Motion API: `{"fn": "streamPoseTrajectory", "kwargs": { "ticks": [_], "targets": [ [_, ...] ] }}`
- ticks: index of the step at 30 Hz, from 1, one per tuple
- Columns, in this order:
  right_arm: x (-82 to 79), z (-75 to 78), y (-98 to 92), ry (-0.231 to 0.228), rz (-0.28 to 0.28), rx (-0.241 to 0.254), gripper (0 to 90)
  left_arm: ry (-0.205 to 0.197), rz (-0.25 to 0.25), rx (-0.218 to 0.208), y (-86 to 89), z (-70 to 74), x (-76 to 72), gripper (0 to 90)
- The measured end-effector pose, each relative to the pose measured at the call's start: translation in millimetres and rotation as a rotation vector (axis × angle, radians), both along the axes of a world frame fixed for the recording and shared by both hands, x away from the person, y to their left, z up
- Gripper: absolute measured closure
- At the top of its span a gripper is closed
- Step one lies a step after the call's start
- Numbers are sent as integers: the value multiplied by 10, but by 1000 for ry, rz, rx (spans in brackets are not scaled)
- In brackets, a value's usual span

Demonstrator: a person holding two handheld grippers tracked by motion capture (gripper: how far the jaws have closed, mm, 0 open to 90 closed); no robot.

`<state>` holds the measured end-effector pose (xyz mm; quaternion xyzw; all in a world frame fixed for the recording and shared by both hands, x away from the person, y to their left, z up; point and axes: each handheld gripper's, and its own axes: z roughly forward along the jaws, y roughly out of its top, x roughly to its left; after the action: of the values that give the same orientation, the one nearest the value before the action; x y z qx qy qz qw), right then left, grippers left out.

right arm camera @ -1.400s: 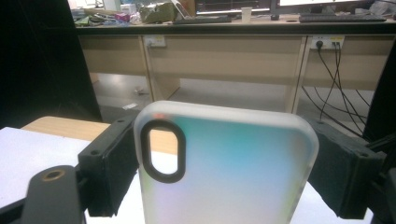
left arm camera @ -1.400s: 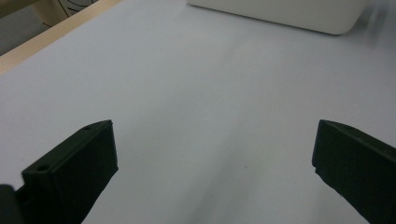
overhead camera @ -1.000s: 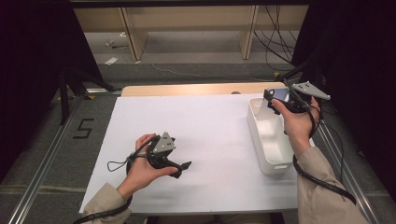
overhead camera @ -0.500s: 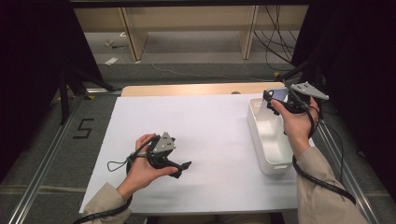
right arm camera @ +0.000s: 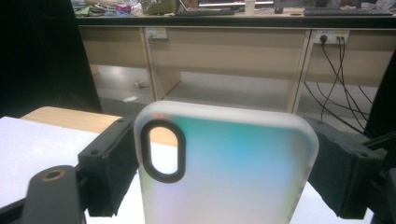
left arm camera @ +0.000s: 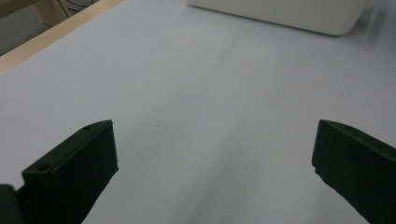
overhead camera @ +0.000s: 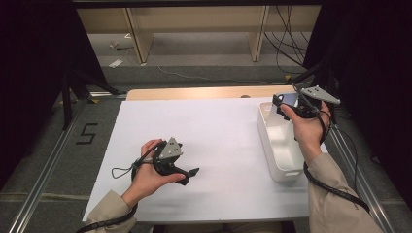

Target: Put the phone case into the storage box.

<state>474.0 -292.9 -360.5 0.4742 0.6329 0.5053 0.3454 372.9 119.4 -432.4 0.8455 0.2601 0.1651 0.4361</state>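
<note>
We are holding the case [right arm camera: 224, 163] by its long edges in the right gripper [overhead camera: 290, 103], at the upper right of the high view, above the bin [overhead camera: 282, 145]. It looks light, slick and flexible; we are gripping the stiffer rims. The bin appears empty. The left gripper [overhead camera: 187, 174] is resting open at lower centre.

Grey floor [overhead camera: 204, 46] w/ scraps of litter beyond a table [overhead camera: 194, 92] of pale wood, topped w/ a white sheet. Metal rails [overhead camera: 43, 165] run along both sides; a black "5" [overhead camera: 86, 133] is marked on the floor at left. Dark curtains [overhead camera: 34, 58] hang left & right. At the back, a light wood bench [right arm camera: 224, 42] w/ upright panels, wall sockets [right arm camera: 329, 35] & black cables [right arm camera: 327, 74] trailing down. Dim, even light.
</note>
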Motion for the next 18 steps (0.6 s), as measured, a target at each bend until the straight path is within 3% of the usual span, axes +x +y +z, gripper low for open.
{"fn": "streamPoseTrajectory", "kwargs": {
  "ticks": [18],
  "targets": [
    [10, -17, -2, 6, 3, -1, 183, 0, -1, 1, 3, 1, -1, 0]
  ]
}}
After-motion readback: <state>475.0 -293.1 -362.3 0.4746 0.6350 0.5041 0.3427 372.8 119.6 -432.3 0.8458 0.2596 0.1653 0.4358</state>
